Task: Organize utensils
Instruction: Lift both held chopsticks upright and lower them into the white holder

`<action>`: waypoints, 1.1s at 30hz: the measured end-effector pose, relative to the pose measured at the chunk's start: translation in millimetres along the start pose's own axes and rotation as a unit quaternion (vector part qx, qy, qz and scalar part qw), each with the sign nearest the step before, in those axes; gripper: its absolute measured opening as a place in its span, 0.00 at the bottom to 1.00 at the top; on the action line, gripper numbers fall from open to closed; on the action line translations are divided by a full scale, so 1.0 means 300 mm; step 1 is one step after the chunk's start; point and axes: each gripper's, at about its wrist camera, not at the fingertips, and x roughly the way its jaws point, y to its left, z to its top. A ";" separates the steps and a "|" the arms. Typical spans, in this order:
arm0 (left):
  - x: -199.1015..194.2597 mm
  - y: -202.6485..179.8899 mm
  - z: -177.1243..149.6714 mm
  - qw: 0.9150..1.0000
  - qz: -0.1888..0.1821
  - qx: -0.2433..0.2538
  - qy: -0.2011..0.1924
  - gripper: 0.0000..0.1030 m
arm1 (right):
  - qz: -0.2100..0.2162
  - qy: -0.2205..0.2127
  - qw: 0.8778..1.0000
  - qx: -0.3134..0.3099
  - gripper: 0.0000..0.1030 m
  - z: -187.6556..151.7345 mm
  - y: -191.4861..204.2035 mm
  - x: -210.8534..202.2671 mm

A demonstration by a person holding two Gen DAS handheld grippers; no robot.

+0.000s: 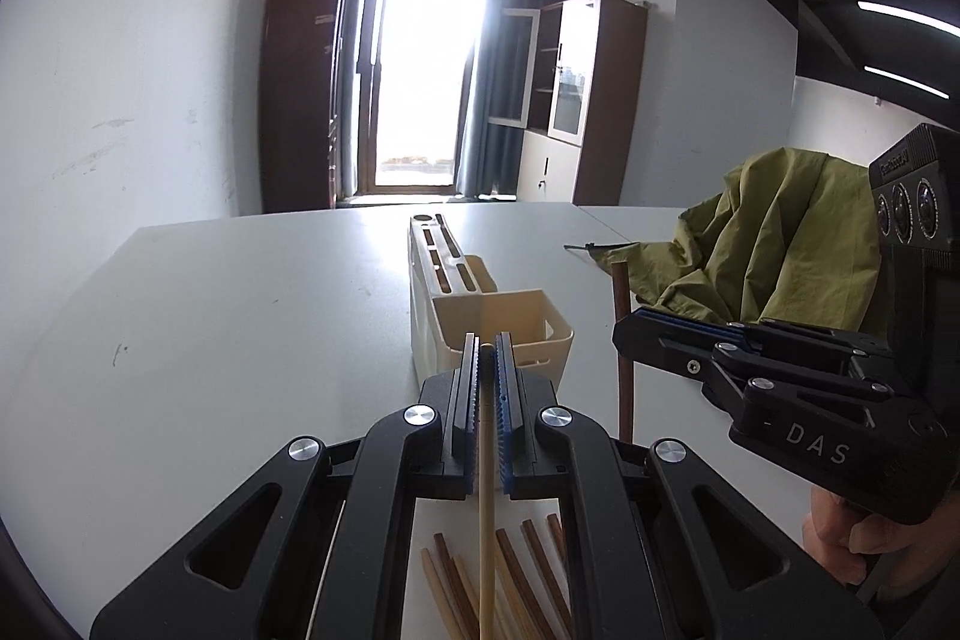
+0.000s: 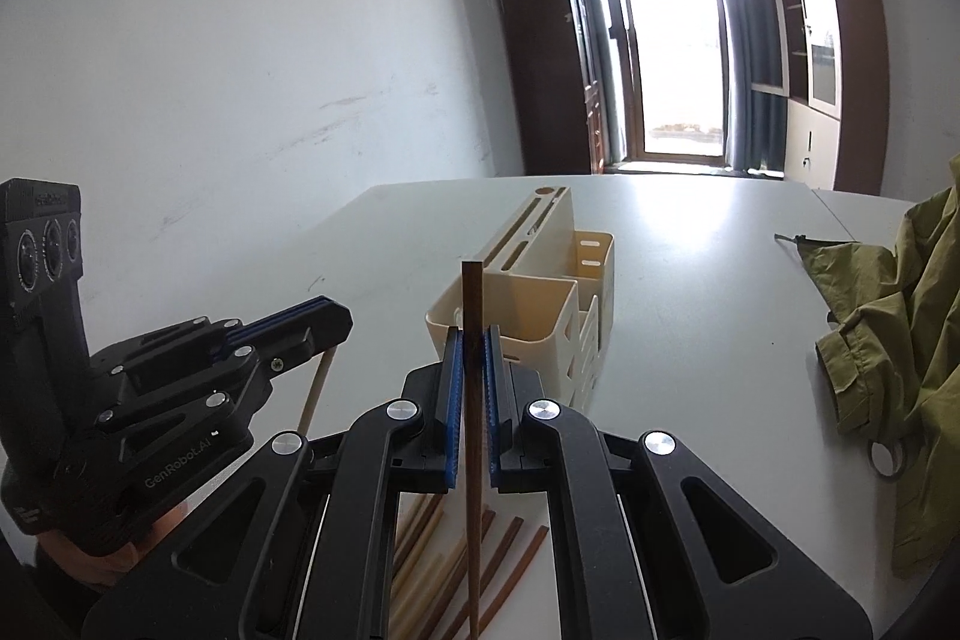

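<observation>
While aloft, pale chopstick [image 1: 486, 520], dark chopstick [image 2: 471, 292].

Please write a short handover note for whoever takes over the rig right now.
Left tool: shut on a pale chopstick, lifted off the table.
Right tool: shut on a dark chopstick, also lifted.
Holder: cream, just ahead of both tools; its near cup looks empty.
Pile: more chopsticks lie on the table below the tools.
Done: two picked up.
Left: drop both into the holder, then clear the pile.
</observation>
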 end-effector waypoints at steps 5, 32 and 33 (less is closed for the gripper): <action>-0.028 0.001 0.064 0.997 -0.014 0.005 -0.072 0.04 | 0.004 -0.032 0.999 0.000 0.07 0.061 -0.011 -0.041; 0.012 -0.006 0.207 0.955 -0.024 -0.021 -0.296 0.04 | 0.042 -0.202 0.979 -0.001 0.07 0.237 -0.091 -0.103; 0.008 -0.006 0.208 0.951 -0.020 -0.021 -0.307 0.04 | 0.044 -0.210 0.977 0.000 0.07 0.241 -0.095 -0.108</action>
